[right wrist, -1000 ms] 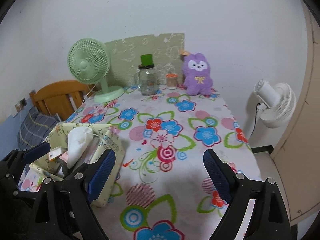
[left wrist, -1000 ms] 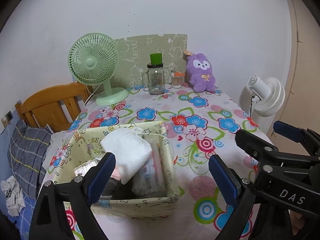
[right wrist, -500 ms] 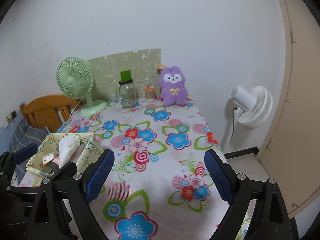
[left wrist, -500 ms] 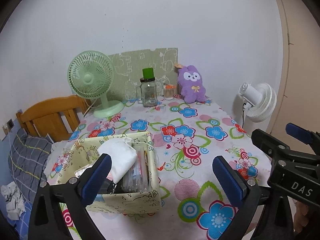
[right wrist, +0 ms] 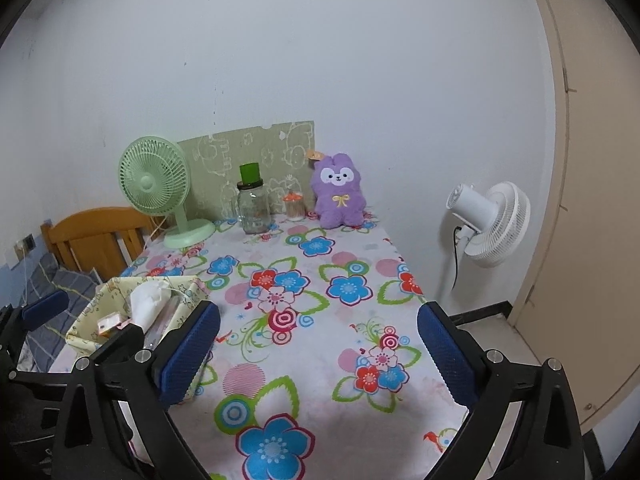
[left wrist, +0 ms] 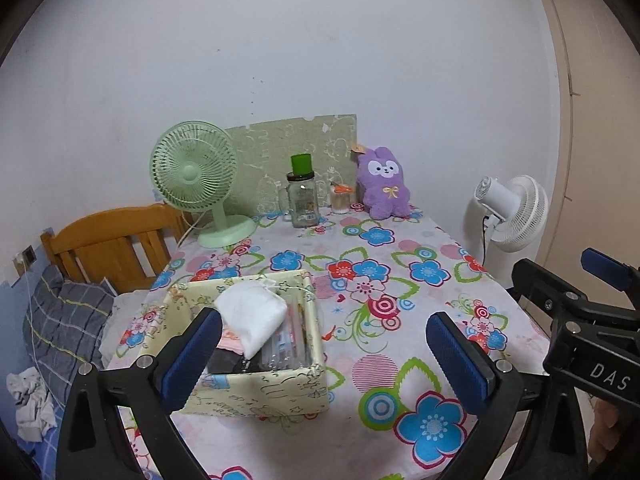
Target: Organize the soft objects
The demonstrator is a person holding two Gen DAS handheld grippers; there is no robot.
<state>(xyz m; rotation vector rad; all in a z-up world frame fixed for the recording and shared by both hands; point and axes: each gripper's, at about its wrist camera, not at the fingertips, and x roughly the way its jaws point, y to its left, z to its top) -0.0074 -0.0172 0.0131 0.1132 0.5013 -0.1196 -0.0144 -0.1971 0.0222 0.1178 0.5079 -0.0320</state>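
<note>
The left gripper (left wrist: 320, 350) hangs above the near end of the bench (left wrist: 400, 360), its blue pads spread wide with nothing between them. Just ahead of its left finger sits a fabric box (left wrist: 256, 392), printed pale yellow-green — a white cloth pouch (left wrist: 252, 316) lies on top of the things packed inside, poking above the rim. The box touches neither finger as far as the left wrist view shows, though the left pad overlaps its near corner in the picture.

The right gripper (right wrist: 318, 354) is likewise wide open and empty, over the flowered cloth well to the right of the box (right wrist: 100, 320). In the right wrist view the left gripper's blue tip shows at the far left edge, beside the box.

Far ahead of both grippers, at the back edge of the bench against the wall, a purple plush toy (left wrist: 384, 184) sits upright. To its left stand a small jar with an orange lid (left wrist: 340, 200), a glass jar with a green cap (left wrist: 302, 196) and a green desk fan (left wrist: 196, 176). A white fan (left wrist: 508, 208) stands off the bench, ahead and to the right.
</note>
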